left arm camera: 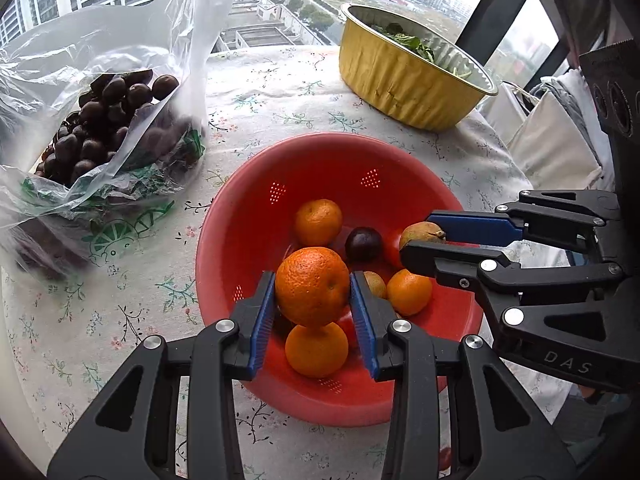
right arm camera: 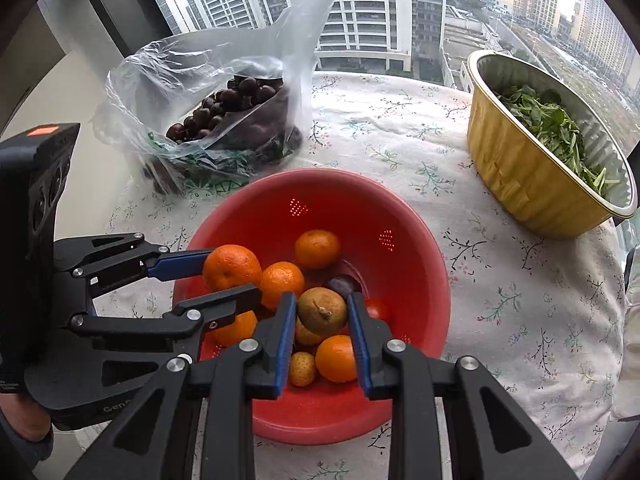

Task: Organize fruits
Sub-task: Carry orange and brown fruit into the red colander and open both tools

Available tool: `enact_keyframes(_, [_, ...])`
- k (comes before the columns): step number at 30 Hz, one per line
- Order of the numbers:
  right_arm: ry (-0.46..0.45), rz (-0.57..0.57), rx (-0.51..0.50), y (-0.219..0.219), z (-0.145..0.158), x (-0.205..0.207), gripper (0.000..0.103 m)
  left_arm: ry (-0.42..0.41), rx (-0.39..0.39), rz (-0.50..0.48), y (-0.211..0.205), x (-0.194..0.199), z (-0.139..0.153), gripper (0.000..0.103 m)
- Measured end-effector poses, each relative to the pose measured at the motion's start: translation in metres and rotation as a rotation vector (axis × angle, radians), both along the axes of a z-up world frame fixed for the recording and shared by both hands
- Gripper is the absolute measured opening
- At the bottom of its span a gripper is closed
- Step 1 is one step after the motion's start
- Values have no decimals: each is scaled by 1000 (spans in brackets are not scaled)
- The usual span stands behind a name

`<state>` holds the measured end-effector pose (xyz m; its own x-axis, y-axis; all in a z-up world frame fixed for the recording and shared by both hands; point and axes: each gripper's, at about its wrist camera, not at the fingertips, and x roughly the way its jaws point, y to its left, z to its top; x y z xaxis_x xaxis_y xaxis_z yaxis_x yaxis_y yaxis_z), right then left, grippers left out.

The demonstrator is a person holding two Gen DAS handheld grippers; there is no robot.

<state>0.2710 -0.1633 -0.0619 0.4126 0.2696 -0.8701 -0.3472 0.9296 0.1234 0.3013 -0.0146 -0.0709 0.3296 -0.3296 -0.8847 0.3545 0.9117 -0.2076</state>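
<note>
At nine o'clock my left gripper (left arm camera: 312, 300) pinches a dimpled orange (left arm camera: 312, 286) above the red perforated colander (left arm camera: 224, 240), lifted clear for sorting, I'd guess. At three o'clock my right gripper (right arm camera: 322, 314) clamps a smooth brownish, stemmed fruit (right arm camera: 322, 311). More round citrus sits loose beneath on the floral-clothed table (right arm camera: 520, 300).

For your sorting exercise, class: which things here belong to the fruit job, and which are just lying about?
Part of the job: red bowl, orange in the left gripper, brown fruit in the right gripper, bag of dark fruit.

Just lying about: gold tub of greens, tablecloth.
</note>
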Motion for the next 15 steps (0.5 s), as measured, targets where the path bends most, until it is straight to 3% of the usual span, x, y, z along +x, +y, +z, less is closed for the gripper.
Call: enact_keyframes(15, [46, -12, -44, 4, -27, 11, 29, 15, 17, 19, 1, 5, -16, 35])
